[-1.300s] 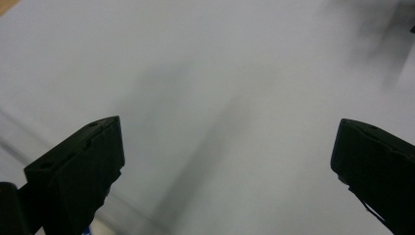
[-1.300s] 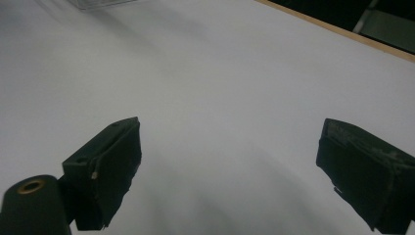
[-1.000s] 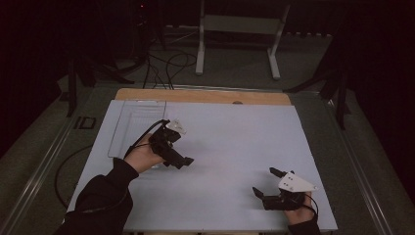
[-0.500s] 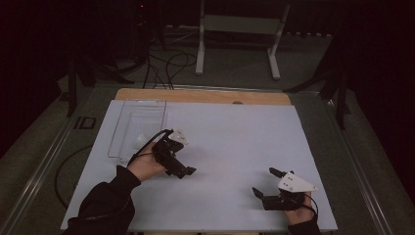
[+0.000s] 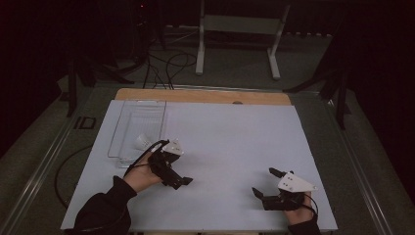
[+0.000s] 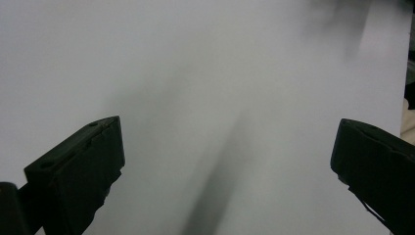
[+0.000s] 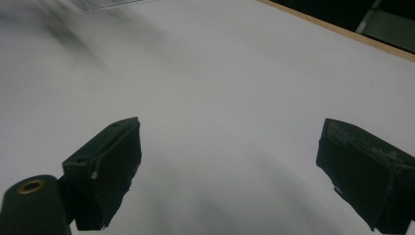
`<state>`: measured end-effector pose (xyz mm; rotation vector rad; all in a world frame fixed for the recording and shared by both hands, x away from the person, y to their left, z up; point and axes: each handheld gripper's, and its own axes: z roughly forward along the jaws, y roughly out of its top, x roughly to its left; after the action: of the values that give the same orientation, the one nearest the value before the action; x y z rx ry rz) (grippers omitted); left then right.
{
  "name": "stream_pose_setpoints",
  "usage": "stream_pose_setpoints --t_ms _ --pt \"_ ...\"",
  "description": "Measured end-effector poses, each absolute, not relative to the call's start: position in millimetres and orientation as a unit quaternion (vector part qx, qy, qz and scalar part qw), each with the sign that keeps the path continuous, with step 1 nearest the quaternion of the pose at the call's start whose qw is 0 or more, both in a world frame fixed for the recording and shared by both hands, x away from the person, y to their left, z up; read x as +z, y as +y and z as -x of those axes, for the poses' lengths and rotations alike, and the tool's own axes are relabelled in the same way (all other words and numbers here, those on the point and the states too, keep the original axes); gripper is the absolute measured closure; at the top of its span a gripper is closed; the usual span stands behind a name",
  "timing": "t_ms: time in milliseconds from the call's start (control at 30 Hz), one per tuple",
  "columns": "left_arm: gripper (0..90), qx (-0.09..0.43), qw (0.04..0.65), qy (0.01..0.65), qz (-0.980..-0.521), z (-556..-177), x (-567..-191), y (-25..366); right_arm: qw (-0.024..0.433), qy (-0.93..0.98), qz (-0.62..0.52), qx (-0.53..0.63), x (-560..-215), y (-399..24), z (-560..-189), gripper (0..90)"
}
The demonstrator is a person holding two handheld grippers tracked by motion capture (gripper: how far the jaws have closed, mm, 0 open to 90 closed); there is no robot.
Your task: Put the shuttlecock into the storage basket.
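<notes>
Jaws spread, empty, both grippers: left gripper [image 5: 183, 181] angled right; right gripper [image 5: 264, 185] pointing left.

Dim overall; surroundings beyond the white table [image 5: 235, 147] near black, table the one bright area. Both gripper views soft, with blurred dark shadow streaks across the table surface. High view grainy, no glare.
</notes>
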<state>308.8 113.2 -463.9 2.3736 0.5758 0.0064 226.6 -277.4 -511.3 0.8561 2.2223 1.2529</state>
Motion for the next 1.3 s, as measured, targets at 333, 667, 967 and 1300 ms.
stream_pose_setpoints --t_ms 333,667,967,1300 --pt "0.4 -0.001 0.348 0.222 -0.911 -295 -478 121 0.223 0.805 -0.310 0.454 -511 -278 -226 9.5" --pt "0.4 0.001 0.356 0.237 -0.904 -281 -488 137 0.222 0.805 -0.311 0.454 -511 -277 -226 9.5" --pt "0.4 0.012 0.355 0.242 -0.903 -271 -496 147 0.221 0.805 -0.311 0.454 -512 -277 -226 9.5" --pt "0.4 0.029 0.365 0.264 -0.892 -259 -511 160 0.220 0.806 -0.311 0.453 -511 -277 -226 9.5"
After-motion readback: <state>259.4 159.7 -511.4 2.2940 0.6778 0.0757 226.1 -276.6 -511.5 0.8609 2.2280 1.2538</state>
